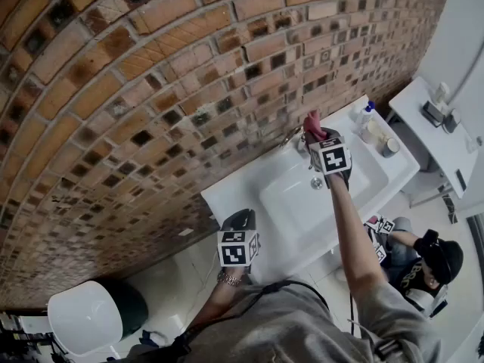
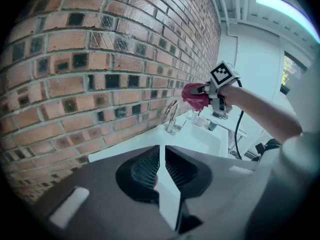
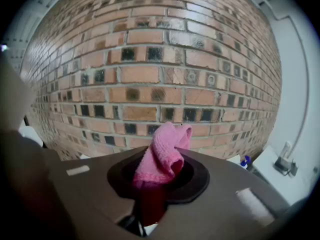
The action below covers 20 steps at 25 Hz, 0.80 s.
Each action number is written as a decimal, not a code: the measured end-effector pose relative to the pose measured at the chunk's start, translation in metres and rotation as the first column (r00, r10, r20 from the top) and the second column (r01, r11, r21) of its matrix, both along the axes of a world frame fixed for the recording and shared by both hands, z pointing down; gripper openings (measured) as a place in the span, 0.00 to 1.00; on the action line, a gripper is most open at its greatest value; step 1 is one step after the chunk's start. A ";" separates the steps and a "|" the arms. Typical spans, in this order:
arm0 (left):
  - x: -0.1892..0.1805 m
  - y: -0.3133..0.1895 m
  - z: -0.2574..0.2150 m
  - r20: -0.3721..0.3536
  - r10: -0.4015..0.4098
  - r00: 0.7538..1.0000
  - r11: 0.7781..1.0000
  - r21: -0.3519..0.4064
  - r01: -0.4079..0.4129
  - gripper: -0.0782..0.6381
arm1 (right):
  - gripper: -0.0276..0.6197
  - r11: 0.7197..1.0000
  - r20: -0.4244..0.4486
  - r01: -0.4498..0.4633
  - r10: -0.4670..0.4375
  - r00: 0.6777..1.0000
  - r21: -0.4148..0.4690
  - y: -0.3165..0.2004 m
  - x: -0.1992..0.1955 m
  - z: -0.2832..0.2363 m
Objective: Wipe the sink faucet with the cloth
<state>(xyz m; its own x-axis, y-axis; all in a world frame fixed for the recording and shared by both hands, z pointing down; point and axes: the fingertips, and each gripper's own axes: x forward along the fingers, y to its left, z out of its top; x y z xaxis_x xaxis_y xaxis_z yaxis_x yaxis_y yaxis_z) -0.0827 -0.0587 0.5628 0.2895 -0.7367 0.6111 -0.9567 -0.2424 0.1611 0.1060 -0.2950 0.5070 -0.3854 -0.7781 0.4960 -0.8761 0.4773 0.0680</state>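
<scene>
A pink cloth [image 3: 162,156] sticks up from my right gripper [image 3: 159,176], which is shut on it. In the head view that right gripper [image 1: 316,131] holds the pink cloth [image 1: 311,122] in the air just above and right of the chrome faucet [image 1: 294,136] at the back of the white sink [image 1: 240,190]. From the left gripper view the faucet [image 2: 171,115] curves over the basin, with the cloth [image 2: 194,95] above it and apart from it. My left gripper [image 1: 238,225] hangs at the sink's front left corner, shut with nothing in it.
A brick wall [image 1: 151,74] rises right behind the faucet. Bottles and jars [image 1: 374,129] stand on the sink's right end. A white bin [image 1: 85,318] sits on the floor at the left. Another person [image 1: 423,263] crouches at the lower right with grippers.
</scene>
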 end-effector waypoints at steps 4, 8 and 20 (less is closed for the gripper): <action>-0.004 -0.022 -0.007 -0.016 0.016 1.000 1.000 0.015 -0.015 0.18 | 0.14 0.987 -0.098 0.118 -0.129 0.987 -0.105 -0.012 -0.041 0.046; -0.009 -0.053 -0.015 -0.034 0.026 0.999 0.999 0.032 -0.025 0.18 | 0.14 0.946 -0.069 0.237 -0.257 0.964 -0.219 0.032 -0.115 0.123; -0.009 -0.080 0.007 -0.049 0.029 0.998 0.999 -0.012 -0.030 0.18 | 0.14 0.991 0.019 0.135 -0.135 0.991 0.018 -0.005 -0.064 0.046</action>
<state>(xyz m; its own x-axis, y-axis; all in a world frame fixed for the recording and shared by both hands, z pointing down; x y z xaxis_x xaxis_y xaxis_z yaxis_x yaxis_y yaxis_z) -0.0912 -0.1389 0.5701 0.3406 -0.7195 0.6052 -0.9401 -0.2678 0.2108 0.0422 -0.3001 0.5534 -0.4977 -0.7261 0.4744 -0.8048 0.5905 0.0595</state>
